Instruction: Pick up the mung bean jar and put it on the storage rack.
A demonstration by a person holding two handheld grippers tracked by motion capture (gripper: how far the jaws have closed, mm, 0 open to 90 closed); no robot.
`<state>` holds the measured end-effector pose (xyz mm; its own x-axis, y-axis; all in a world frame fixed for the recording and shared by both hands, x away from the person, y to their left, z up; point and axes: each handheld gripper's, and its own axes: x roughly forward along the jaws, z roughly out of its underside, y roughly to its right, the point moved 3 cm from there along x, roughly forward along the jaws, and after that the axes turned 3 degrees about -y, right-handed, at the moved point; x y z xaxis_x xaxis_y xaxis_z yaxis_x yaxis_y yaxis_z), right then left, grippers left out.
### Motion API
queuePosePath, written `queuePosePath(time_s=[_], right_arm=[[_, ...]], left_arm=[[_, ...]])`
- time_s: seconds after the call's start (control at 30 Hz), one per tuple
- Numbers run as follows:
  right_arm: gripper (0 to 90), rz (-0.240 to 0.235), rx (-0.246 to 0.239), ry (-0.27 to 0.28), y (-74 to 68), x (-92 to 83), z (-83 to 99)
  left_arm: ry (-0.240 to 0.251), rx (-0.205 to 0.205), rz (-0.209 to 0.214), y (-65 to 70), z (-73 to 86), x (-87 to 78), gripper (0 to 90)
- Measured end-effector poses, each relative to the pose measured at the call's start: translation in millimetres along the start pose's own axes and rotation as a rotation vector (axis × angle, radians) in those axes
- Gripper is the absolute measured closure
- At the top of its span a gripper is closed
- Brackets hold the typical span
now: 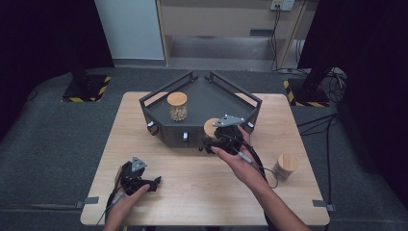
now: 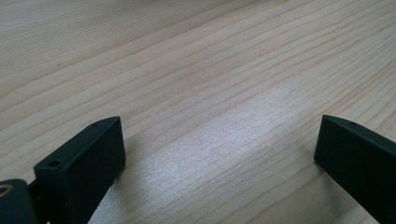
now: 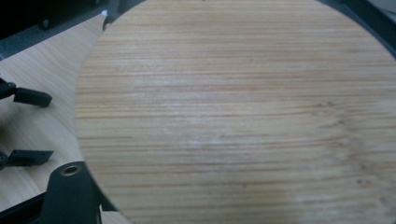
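Both black handheld tools, left tool (image 1: 153, 183) and right tool (image 1: 210, 143), are wearing grey three-cornered plates and trailing dark cables; forearms are showing no sleeves.

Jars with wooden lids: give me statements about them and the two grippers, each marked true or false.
1. A jar of pale round pieces stands inside the dark tray. True.
2. The left gripper holds a jar. False: its jaws stand open over the bare table, with nothing between them.
3. A side jar stands on the table, to the right of the tray. True.
4. The right gripper hangs over the table's left edge. False: it is at the tray's front edge, shut on the front jar, whose wooden lid looms large in the right gripper view.
5. Every lid is black. False: all three are light wood.
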<state>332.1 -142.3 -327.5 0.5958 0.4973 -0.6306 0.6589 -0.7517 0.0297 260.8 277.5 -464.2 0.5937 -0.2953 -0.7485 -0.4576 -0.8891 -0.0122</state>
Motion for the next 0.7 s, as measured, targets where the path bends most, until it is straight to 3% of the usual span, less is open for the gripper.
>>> queuePosePath(time_s=[0.7], right_arm=[[25.3, 0.033, 0.018, 0.016, 14.5, -2.5, -27.9]], left_arm=[[-0.002, 0.001, 0.0, -0.2, -0.5, 0.3, 0.1]])
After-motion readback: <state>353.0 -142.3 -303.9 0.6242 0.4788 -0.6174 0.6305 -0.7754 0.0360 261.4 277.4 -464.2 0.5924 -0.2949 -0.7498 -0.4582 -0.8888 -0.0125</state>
